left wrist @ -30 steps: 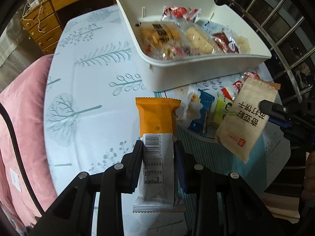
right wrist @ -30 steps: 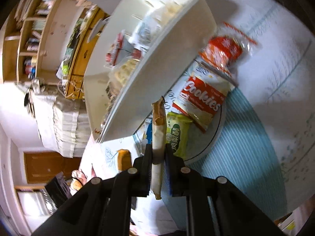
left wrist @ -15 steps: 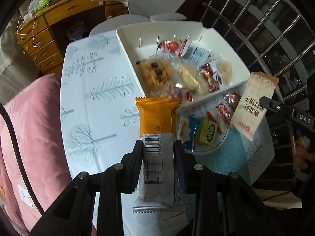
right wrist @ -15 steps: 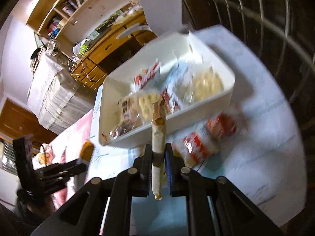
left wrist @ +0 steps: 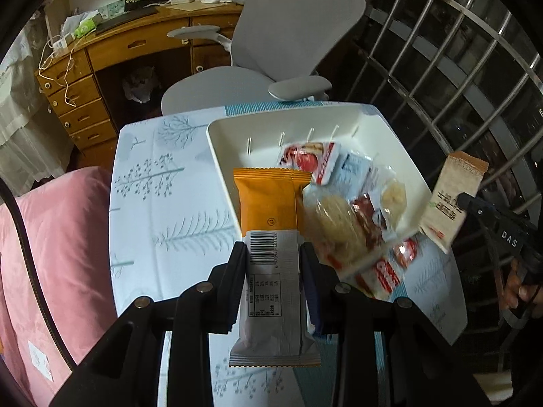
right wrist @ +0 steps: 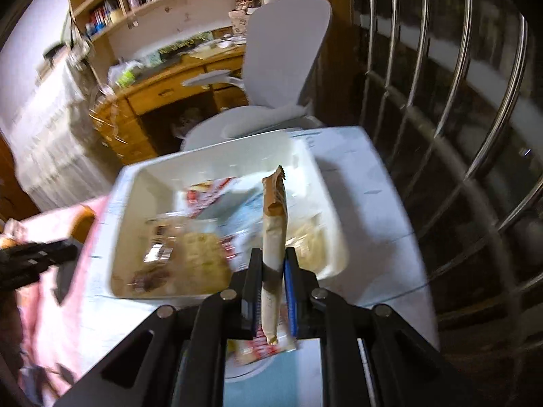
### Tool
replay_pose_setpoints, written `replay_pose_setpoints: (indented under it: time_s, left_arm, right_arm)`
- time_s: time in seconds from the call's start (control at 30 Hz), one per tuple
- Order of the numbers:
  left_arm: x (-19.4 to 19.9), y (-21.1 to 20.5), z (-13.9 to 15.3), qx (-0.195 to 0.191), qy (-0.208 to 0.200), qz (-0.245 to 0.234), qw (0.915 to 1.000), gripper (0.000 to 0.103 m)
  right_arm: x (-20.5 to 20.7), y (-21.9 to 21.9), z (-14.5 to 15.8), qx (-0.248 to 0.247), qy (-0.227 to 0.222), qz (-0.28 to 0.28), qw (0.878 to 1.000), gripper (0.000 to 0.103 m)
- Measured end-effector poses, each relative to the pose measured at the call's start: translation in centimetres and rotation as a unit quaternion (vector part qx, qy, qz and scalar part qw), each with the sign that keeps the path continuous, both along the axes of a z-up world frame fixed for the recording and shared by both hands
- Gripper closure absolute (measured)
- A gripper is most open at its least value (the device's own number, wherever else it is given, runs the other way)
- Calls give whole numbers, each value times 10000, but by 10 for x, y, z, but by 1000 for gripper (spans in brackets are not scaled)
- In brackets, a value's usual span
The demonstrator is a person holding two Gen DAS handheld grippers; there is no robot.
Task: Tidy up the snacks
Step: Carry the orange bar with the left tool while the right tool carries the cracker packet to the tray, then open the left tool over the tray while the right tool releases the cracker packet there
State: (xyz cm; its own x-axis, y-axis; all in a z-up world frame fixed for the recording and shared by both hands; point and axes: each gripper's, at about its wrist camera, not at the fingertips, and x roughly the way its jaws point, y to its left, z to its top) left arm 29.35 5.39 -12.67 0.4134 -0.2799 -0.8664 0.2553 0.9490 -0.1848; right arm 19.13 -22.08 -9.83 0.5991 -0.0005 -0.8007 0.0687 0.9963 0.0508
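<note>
Nearest, in the left wrist view: left tongs clenched on an orange-and-grey foil snack packet with a barcode, gripped across its middle, orange end pointing away, held up off the table. In the right wrist view: right tongs clenched on a flat tan paper-look snack packet with a brown serrated top, seen edge-on there and face-on at the right of the left wrist view, above the bin's near right corner.

Step in hand, by judgement: carrying two packets at once toward the bin. Next move calls for bringing each one over the open interior, lowering it, then releasing; a clear spot looks to remain at the far left of the bin floor.

Just beyond, on the table with the white tree-print cloth: loose red-and-white cookie packets on a pale plate, still outside the bin. Behind them, a white rectangular plastic bin already holding several clear and red wrappers. Farther off, a grey office chair and a wooden desk with drawers.

Hard to make out: bin contents smeared by motion blur in both views; plate largely hidden behind the tongs and packets; print on the tan packet unreadable; count of loose snacks left uncertain.
</note>
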Motion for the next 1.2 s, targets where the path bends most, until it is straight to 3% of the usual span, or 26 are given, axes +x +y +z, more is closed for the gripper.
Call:
replay_pose_setpoints:
  time_s: [0.3,0.63,0.77,0.8,0.9,1.2]
  left_arm:
    - [32,-35,-23,-292,-130,255,9992,72]
    - [44,-50,-36,-272,-185,449,9985,70]
    - [46,-46,-37,-277,-79,688,9972,46]
    - [45,-46,-38,-256,-61,734,9970,44]
    - [41,-45,-40,-234,18,912,9956,37]
    - [19,-59,-40,-302,76,941,9951,34]
  right_arm:
    - [29,-7,-22,-410,340,-274,9982,91]
    - [49,-12,-30,-631,35,-341,9974,91]
    - [54,-13,-32,-501,-46,-188,9986,90]
    - [55,-11,-31,-587,-67,-132,9982,89]
    - [55,-12,-28,-595,-101,-135,9981,73]
    - [52,-31,-30,-258,-6,-232,9994,70]
